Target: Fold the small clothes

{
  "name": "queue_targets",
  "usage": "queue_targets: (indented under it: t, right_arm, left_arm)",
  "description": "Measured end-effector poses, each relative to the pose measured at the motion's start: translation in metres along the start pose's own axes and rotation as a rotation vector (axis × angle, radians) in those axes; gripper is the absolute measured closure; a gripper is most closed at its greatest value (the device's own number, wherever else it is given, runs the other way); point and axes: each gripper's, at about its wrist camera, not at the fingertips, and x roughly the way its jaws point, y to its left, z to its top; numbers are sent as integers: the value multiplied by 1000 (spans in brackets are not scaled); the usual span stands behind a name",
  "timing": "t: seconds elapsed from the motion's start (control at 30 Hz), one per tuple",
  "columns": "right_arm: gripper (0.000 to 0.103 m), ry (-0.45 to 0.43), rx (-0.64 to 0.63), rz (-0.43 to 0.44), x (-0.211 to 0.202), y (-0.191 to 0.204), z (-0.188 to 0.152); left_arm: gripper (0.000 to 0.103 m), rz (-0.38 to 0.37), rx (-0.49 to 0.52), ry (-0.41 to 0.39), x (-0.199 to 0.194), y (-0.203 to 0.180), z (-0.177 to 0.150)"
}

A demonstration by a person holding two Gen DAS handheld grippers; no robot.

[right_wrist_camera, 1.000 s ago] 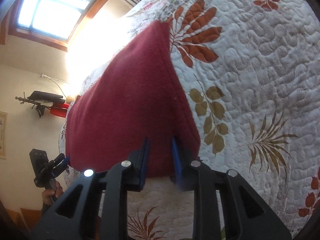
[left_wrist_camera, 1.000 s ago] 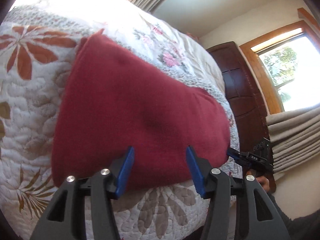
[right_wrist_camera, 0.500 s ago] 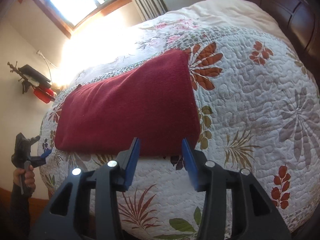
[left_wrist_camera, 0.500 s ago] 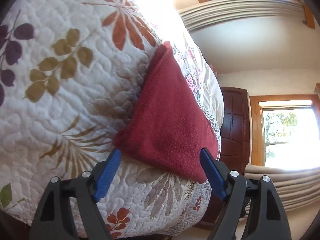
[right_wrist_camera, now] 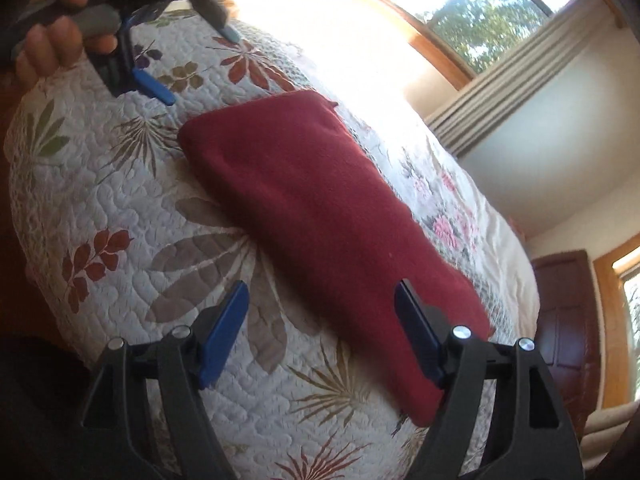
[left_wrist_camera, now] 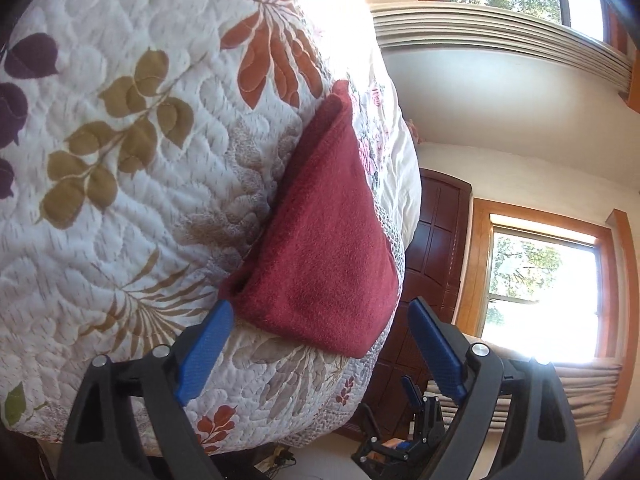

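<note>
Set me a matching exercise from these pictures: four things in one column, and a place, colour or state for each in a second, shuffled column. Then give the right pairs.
Things:
1. red cloth
2. quilt
3. left gripper
4. door

Descriptions:
A. dark brown wood, beyond the bed
B. folded, lying flat on the bed
C. open, holding nothing
D. white, stitched with leaf and flower patterns

Pairs: 1-B, 2-D, 3-C, 4-A
</note>
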Motion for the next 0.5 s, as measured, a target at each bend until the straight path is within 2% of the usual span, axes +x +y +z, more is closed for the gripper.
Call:
queue_targets:
  t: [0.2,0.33,0.5]
  right_arm:
    - [26,-23,-277,-108,23,62,44]
    - [26,-2,-388,-150,46,90,60]
    - [26,46,-474,-166,74,109,67]
  left_arm:
    - [13,3,42,32,-8,0,14]
    - [13,-20,47,29,-16,5,24]
    - [13,-14,44,58,-18,18,33]
